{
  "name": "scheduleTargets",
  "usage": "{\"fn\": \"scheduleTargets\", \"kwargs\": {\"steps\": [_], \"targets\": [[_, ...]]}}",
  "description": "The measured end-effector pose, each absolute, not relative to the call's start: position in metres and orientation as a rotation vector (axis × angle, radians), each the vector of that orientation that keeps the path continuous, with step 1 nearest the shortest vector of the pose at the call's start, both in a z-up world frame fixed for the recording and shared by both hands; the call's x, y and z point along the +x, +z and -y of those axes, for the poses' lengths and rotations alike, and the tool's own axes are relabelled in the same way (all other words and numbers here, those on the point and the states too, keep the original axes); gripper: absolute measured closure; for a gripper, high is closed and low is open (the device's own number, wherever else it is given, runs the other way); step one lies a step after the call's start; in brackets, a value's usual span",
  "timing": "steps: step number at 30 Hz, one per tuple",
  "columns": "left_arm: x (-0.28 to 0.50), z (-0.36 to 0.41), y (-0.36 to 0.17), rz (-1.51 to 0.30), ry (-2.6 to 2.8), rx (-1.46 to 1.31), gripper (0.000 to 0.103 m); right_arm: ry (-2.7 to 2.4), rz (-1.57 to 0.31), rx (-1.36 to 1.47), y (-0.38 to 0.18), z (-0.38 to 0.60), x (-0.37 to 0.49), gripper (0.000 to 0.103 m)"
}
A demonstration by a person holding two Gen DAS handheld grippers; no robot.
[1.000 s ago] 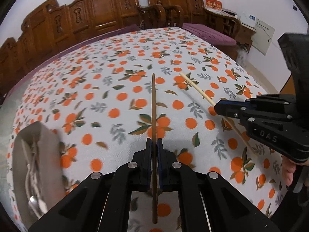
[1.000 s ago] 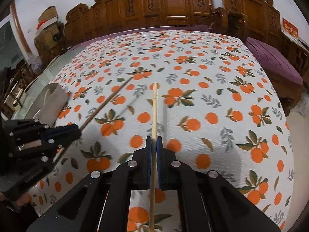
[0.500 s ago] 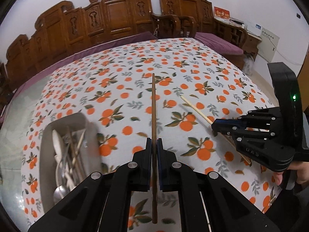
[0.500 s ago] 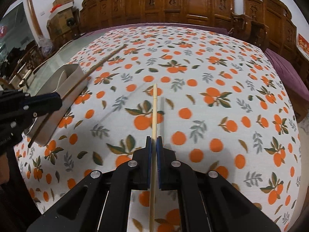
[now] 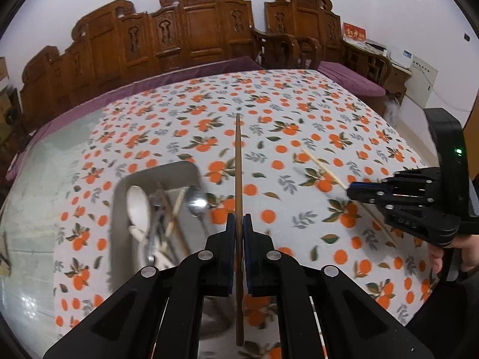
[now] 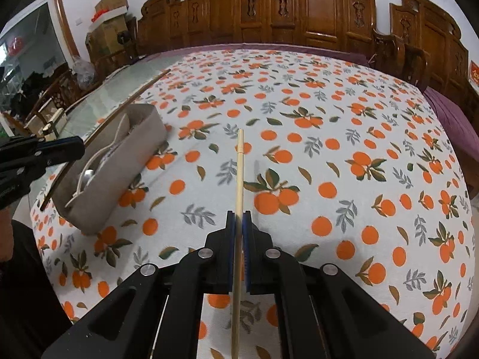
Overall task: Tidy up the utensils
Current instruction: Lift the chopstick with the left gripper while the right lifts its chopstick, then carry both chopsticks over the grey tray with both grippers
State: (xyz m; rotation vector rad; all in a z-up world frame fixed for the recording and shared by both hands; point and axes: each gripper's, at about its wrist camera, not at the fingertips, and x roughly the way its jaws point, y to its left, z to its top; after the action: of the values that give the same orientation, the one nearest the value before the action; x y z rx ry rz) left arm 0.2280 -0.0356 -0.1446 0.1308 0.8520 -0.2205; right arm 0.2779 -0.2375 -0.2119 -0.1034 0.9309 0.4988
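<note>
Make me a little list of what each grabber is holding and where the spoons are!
left gripper: shut on dark chopstick
right gripper: shut on light chopstick
gray tray: on the tablecloth, to the left
in the tray: white spoon, metal spoon, other utensils
chopsticks in tray yet: neither held one

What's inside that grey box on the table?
The grey box holds a white spoon, a metal spoon, chopsticks and more cutlery. Anything beneath the pile is hidden, and the near end is covered by the left gripper.
</note>
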Motion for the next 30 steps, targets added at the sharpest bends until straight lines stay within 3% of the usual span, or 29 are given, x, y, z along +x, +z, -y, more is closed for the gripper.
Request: {"fn": "scheduleTargets", "kwargs": {"steps": [14,30], "targets": [[0.239,-0.028,-0.163,-0.872,-0.152,0.078,0.098,0.511,-0.874,-0.13,-0.197,0.211,0.261,0.097],[0.241,-0.047,-0.194,-0.957,-0.149,0.026,0.098,0.524,-0.795,-0.119,-0.168,0.174,0.254,0.097]]}}
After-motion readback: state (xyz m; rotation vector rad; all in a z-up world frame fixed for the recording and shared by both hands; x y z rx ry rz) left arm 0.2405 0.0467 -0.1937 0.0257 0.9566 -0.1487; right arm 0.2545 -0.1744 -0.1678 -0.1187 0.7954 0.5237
